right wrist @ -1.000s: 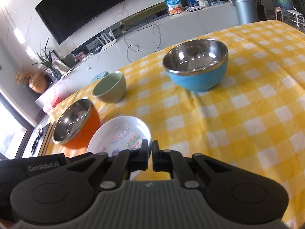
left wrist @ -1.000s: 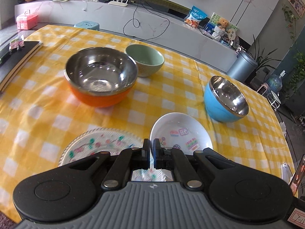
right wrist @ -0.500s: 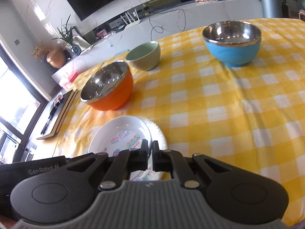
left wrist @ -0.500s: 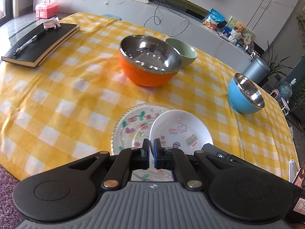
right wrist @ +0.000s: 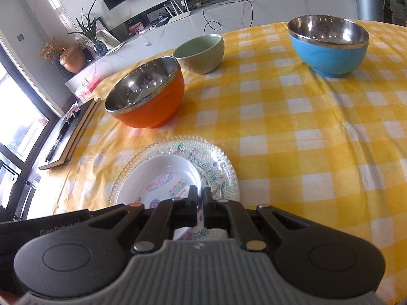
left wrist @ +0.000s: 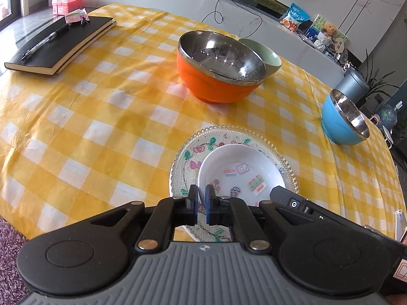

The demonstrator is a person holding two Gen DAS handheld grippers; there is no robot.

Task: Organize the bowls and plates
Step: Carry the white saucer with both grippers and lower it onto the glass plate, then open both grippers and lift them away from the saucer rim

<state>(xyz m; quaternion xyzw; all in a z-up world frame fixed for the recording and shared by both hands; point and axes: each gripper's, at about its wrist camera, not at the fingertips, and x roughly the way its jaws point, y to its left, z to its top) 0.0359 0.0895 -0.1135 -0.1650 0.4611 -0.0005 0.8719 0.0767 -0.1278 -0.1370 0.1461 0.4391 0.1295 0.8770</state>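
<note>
Shallow white sticker-printed bowl [left wrist: 240, 175] sits on the beaded floral glass plate [left wrist: 285, 166], near desk edge (yellow-checked cloth [left wrist: 101, 101]). Left tongs [left wrist: 201, 198] pinch the bowl's rim; right tongs [right wrist: 200, 199] pinch the plate's edge. Beyond: orange steel-lined bowl [left wrist: 218, 68], green ceramic bowl [right wrist: 201, 53], blue steel-lined bowl [right wrist: 329, 48].

Hidden rims, cut edges and unclear grips

In the left wrist view the orange bowl [left wrist: 218, 76] covers the near side of the green bowl [left wrist: 269, 56], and the gripper bodies hide the near rims of the white dish [left wrist: 241, 175] and the glass plate [left wrist: 183, 162]; whether either gripper's nearly closed fingers pinch a rim cannot be told; in the right wrist view the notebook [right wrist: 73, 132] on the far left is smeared by the lens
</note>
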